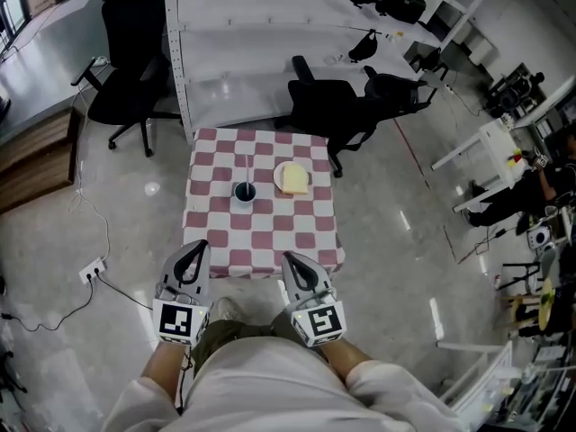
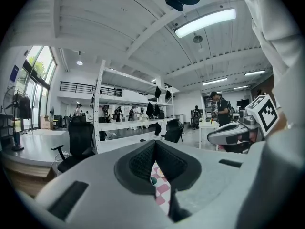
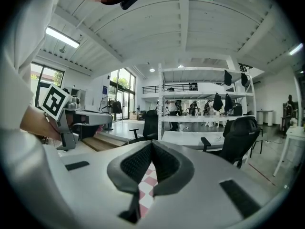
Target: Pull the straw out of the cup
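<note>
1. The straw (image 1: pixel 247 167) is seen standing upright in the dark cup (image 1: pixel 244 192), centre of the head view, on the checkered table (image 1: pixel 209 241).
2. It is judged light, thin and easily crushed, so a gentle pinch is best taken on its bare upper part, above the rim.
3. The cup looks light too and may be dragged up unless steadied.
4. A plate (image 1: pixel 278 176) is set just right of the cup; nothing blocks the approach.
5. Left gripper (image 1: pixel 201 245) and right gripper (image 1: pixel 288 257) are held at the table's near edge, jaws pressed together, nothing between them.
6. Black chairs (image 1: pixel 333 106) are parked beyond, out of the way.
</note>
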`<action>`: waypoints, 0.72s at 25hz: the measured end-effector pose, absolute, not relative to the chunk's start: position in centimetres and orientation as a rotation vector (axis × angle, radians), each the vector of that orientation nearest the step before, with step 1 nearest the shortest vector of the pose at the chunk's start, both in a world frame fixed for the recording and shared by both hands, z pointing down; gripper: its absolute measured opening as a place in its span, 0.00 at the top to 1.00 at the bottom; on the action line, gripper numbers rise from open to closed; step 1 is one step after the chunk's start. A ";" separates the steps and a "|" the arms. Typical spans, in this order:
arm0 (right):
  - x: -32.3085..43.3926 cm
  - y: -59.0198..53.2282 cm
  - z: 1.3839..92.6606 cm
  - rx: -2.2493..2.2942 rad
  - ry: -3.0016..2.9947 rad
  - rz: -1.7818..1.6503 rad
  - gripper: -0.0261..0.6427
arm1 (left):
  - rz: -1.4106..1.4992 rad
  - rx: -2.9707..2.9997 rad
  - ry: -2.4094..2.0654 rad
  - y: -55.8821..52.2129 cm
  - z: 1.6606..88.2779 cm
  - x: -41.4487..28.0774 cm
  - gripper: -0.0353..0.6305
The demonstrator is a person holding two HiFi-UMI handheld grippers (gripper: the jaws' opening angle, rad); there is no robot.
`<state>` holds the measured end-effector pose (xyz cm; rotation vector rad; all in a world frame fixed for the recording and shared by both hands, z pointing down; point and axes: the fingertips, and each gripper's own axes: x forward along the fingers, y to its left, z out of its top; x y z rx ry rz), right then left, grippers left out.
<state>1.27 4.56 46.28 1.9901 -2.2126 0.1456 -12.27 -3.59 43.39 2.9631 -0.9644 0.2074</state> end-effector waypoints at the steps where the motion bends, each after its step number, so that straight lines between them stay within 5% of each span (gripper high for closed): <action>1: 1.3 4.2 46.3 1.988 -2.213 0.147 0.96 | 0.206 2.966 -0.964 -3.9 43.4 -12.2 0.94; 18: 6.4 -1.7 47.4 1.825 -2.311 0.172 0.96 | 0.265 2.907 -1.114 -7.1 43.4 -8.2 0.94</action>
